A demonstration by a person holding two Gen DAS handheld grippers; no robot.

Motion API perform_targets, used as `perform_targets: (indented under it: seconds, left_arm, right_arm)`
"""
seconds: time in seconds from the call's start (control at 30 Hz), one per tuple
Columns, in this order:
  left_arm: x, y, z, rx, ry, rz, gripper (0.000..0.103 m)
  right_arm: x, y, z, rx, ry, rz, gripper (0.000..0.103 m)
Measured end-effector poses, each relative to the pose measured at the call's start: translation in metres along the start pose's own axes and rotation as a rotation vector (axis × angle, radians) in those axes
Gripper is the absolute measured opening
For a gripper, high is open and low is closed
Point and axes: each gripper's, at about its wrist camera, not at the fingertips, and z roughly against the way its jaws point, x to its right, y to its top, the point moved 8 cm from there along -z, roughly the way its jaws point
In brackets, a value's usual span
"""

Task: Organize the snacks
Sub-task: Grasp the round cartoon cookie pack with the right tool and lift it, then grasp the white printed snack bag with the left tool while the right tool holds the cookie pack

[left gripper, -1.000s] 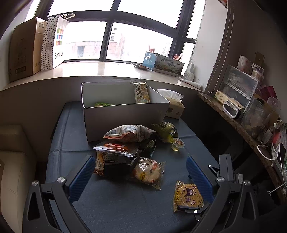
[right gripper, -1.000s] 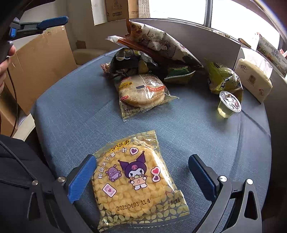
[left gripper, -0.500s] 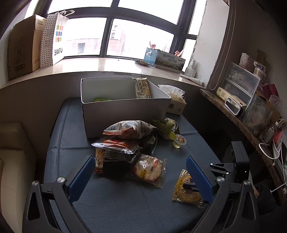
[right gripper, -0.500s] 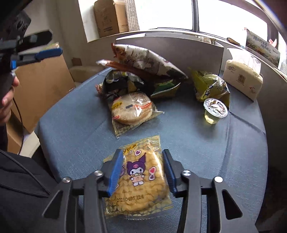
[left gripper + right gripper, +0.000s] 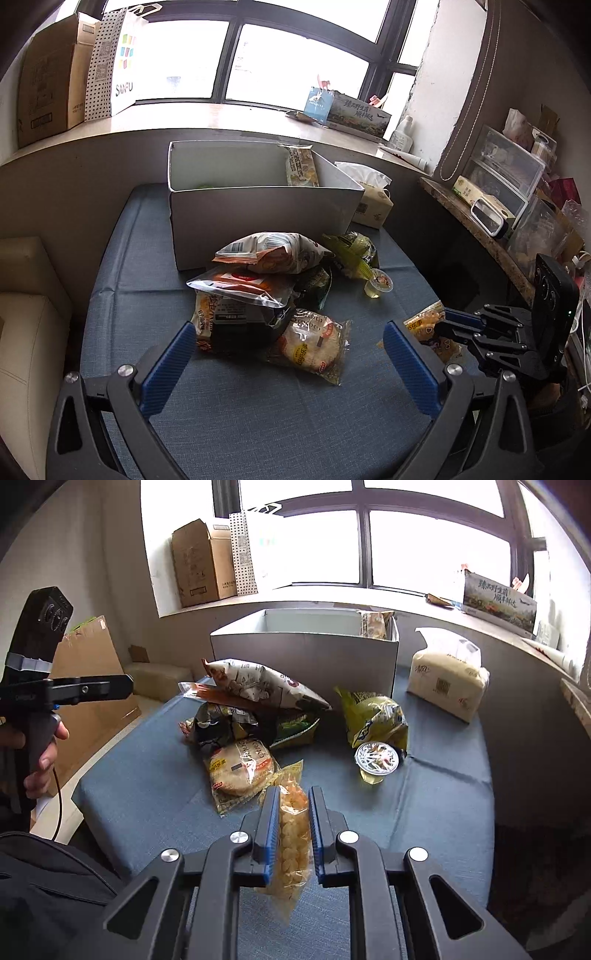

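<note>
My right gripper (image 5: 291, 808) is shut on a yellow corn-snack packet (image 5: 291, 834), held edge-on above the blue table (image 5: 147, 797); it also shows in the left wrist view (image 5: 424, 325). A pile of snack bags (image 5: 258, 280) and a round cake packet (image 5: 314, 343) lie before the white box (image 5: 258, 210), which holds a snack packet (image 5: 301, 170). A jelly cup (image 5: 376, 760) and green bag (image 5: 373, 712) sit to the right. My left gripper (image 5: 288, 354) is open and empty, hovering near the pile.
A tissue pack (image 5: 447, 675) stands right of the box. A shelf with plastic drawers (image 5: 502, 173) lines the right wall. Cardboard boxes (image 5: 48, 74) and a paper bag (image 5: 114, 62) stand on the window sill. A beige seat (image 5: 26, 332) is at the left.
My right gripper closed on the corn-snack packet and lifted it off the table, turning it edge-on. The left gripper stayed open and drifted slightly.
</note>
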Motion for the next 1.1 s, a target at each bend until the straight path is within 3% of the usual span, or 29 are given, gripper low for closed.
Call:
perform_targets:
  seconds: [0.17,0.37,0.63,0.7,0.73,0.83,0.87,1.07,1.1]
  left_arm:
    - [-0.005,0.003,-0.019,-0.021,-0.014,0.004,0.103]
    - [-0.021,0.027,-0.062,-0.064,0.05,-0.032,0.103]
    - [-0.021,0.058,-0.13,-0.221,-0.045,-0.118,0.101]
    - [-0.016,0.059,-0.136,-0.221,-0.044,-0.165,0.069]
    - [-0.013,0.057,-0.137,-0.234,-0.043,-0.178,0.061]
    - [-0.004,0.055,-0.13,-0.224,-0.01,-0.245,0.051]
    - [-0.001,0.058,-0.122,-0.189,-0.01,-0.26,0.045]
    - [0.004,0.081,-0.043,0.051,-0.032,-0.202,0.036]
    - [0.002,0.086,-0.03,0.086,-0.028,-0.189,0.029]
  right_arm:
    - [0.004,0.004,0.007,0.018,-0.025,0.002,0.016]
    - [0.003,0.006,0.016,0.034,-0.033,0.012,0.016]
    - [0.003,0.003,0.015,0.034,-0.016,-0.003,0.016]
    - [0.003,0.001,0.014,0.028,-0.013,-0.005,0.016]
    - [0.004,0.0,0.014,0.028,-0.012,-0.009,0.016]
    - [0.005,-0.001,0.013,0.03,-0.005,-0.019,0.016]
    - [0.005,-0.001,0.014,0.031,-0.004,-0.02,0.016]
    - [0.01,0.008,0.018,0.059,-0.005,-0.049,0.016]
    - [0.011,0.011,0.018,0.063,0.0,-0.055,0.016]
